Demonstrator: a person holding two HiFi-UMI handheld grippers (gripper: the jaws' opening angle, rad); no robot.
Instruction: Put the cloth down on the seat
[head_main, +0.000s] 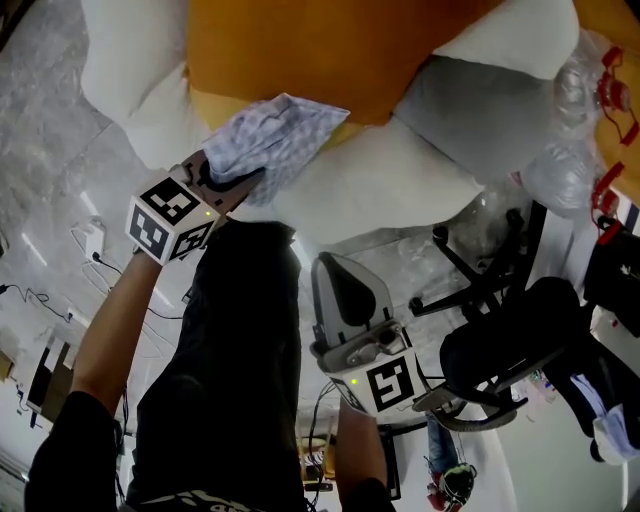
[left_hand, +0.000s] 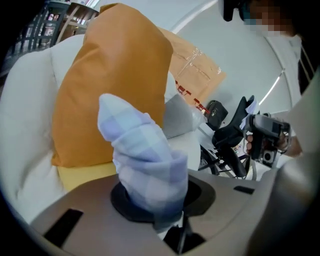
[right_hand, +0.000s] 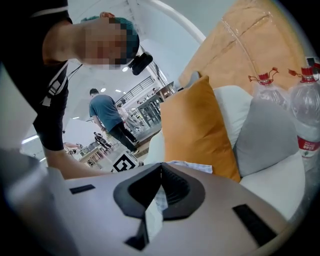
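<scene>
Cloth of pale blue checks (head_main: 275, 135) is pinched tight in the left gripper (head_main: 240, 182) and points to 1 o'clock, by the soft orange cushion (head_main: 300, 50). The white sofa seat (head_main: 385, 185) lies at 4 o'clock, maybe just under it. The right gripper (head_main: 340, 275), closed on nothing, is farther away.

left gripper (head_main: 252, 180), right gripper (head_main: 338, 268): taupe bodies | marker cubes (head_main: 168, 220): black-white squares | sleeves (head_main: 60, 440): black, short

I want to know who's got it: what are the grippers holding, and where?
The left gripper pinches the checked cloth by a bunched end; the right gripper holds nothing.
</scene>
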